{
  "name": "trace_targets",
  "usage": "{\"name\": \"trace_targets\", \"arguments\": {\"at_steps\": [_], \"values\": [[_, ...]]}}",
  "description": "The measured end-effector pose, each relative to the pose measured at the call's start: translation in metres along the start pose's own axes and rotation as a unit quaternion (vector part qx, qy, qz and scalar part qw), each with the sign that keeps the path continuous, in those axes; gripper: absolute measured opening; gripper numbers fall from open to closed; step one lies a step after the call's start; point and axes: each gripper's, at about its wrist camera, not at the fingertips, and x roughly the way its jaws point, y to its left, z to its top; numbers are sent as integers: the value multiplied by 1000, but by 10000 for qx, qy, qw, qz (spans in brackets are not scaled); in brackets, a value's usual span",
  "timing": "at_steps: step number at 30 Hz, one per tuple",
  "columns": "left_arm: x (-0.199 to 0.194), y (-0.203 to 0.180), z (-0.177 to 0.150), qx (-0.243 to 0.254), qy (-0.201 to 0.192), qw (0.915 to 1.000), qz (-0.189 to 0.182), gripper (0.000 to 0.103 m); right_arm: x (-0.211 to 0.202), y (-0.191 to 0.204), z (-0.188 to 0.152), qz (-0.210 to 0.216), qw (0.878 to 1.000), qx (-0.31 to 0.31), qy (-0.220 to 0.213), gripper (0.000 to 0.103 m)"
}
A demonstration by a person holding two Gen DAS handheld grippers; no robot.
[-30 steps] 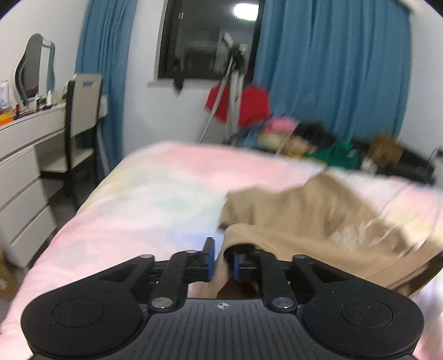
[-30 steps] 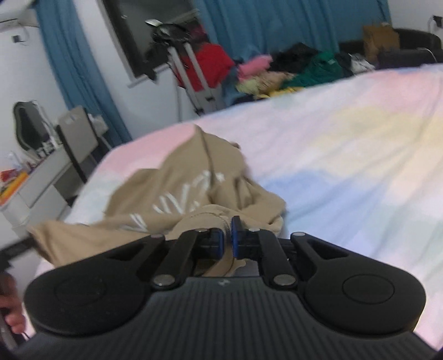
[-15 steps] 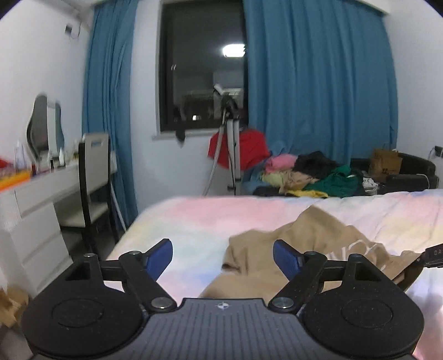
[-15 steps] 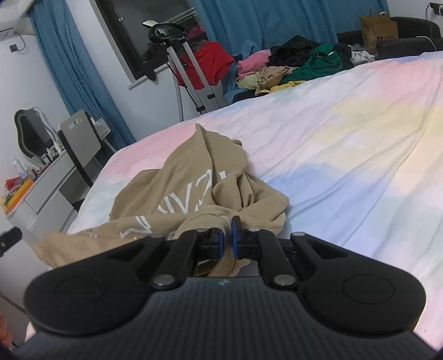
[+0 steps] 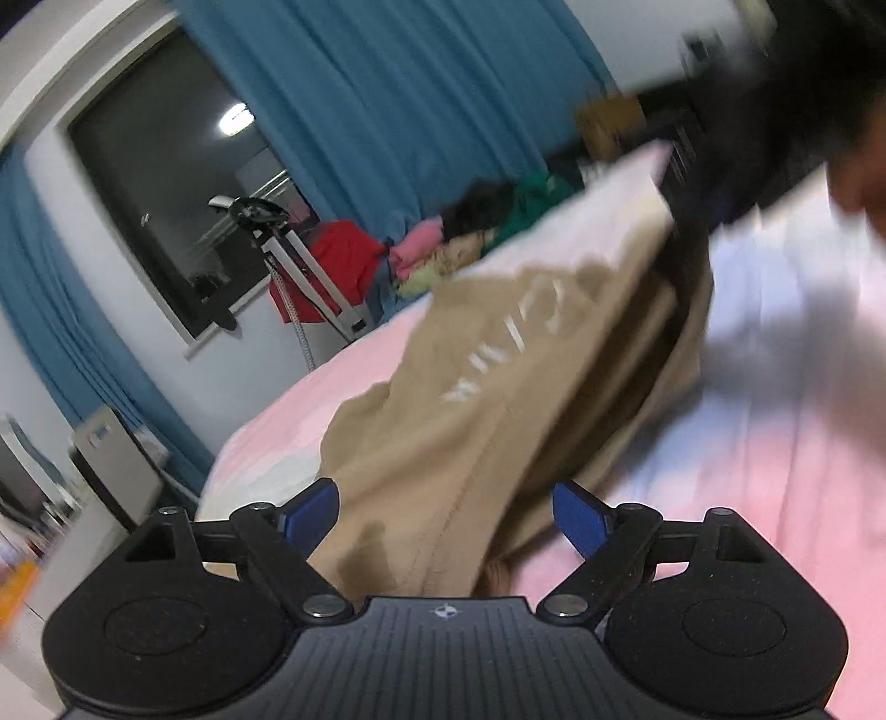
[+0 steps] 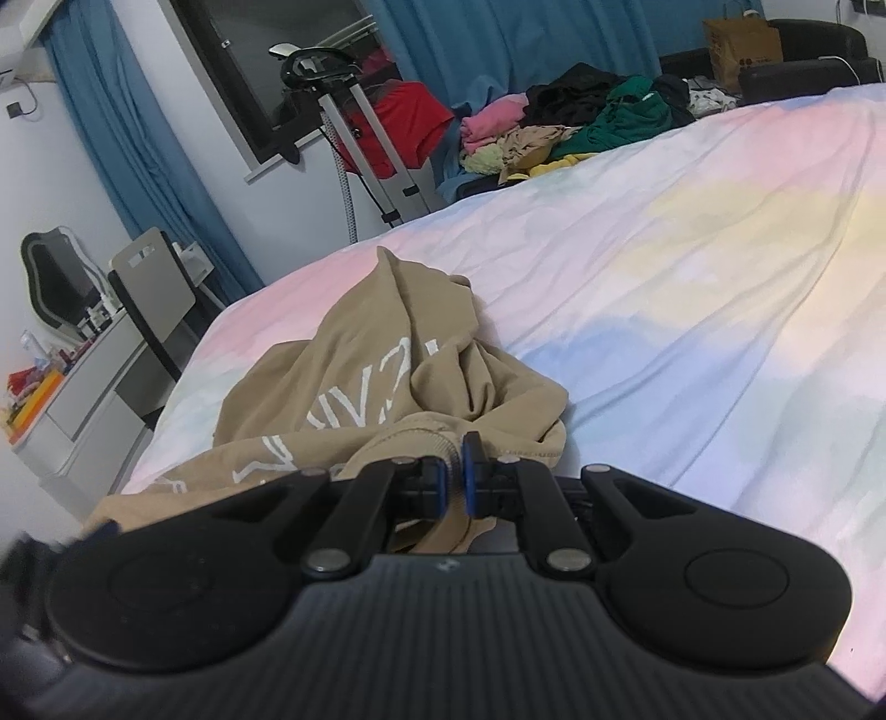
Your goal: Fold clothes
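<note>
— On the bed (image 6: 692, 266), where does the tan shirt (image 6: 354, 376) lie?

— Crumpled on the pastel sheet near the bed's left edge, white lettering showing. Its nearest fold runs straight into the right gripper (image 6: 455, 471), whose blue-padded fingers are pressed together on a ribbed hem of the cloth.

— And the left gripper (image 5: 446, 512)?

— Its fingers stand wide apart. The tan shirt (image 5: 470, 399) hangs between them and over the gripper's nose, but neither pad is touching it that I can tell; the view is blurred.

— Anything holding things beyond the bed?

— Past the bed's far side sits a heap of clothes (image 6: 576, 127), pink, green, black and yellow, what it rests on is hidden. A brown paper bag (image 6: 742, 44) stands behind that, contents not visible. Left of the bed, a white dresser (image 6: 72, 399) carries small clutter.
</note>
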Motion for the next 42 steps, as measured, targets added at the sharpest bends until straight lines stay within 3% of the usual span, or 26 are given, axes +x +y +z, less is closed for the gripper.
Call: {"name": "trace_targets", "arguments": {"at_steps": [3,7,10,12,15,17,20,24,29,34,38,42], "values": [[18,-6,-7,87,121,9984,540,87,0,-2,-1,-49,10000,35,-5,10],[31,-7,-10,214,144,9901,1381,87,-1,-7,0,-95,9998,123,-77,10],[19,16,0,-453,-150,9830,1773,88,-3,-8,1,-147,9996,147,-177,11],[9,33,7,-931,-424,9739,2026,90,-3,-7,1,-197,9995,86,-240,11],[-16,52,15,-1406,-1075,9557,2353,93,-1,-3,-1,-361,9991,-95,-225,32],[-30,56,21,-1465,-1384,9443,2602,93,3,5,-4,-530,9974,-460,-179,56],[-42,61,26,-1509,-1568,9369,2736,96,10,19,-12,-700,9908,-1159,30,60],[-37,61,27,-1373,-1239,9450,2699,96,17,28,-25,-1027,9781,-1773,360,59],[-16,67,16,-1484,-365,9575,2445,96,18,6,-22,-1215,9830,-1272,530,59],[13,61,-5,-1224,539,9733,1863,96,-3,-10,-6,-1230,9900,-628,-272,60],[23,35,-8,-342,562,9786,1950,96,-9,-12,-5,-1341,9873,-489,-700,60],[6,52,2,-1035,194,9686,2251,100,-13,-16,-2,-1271,9869,-305,-946,60]]}}
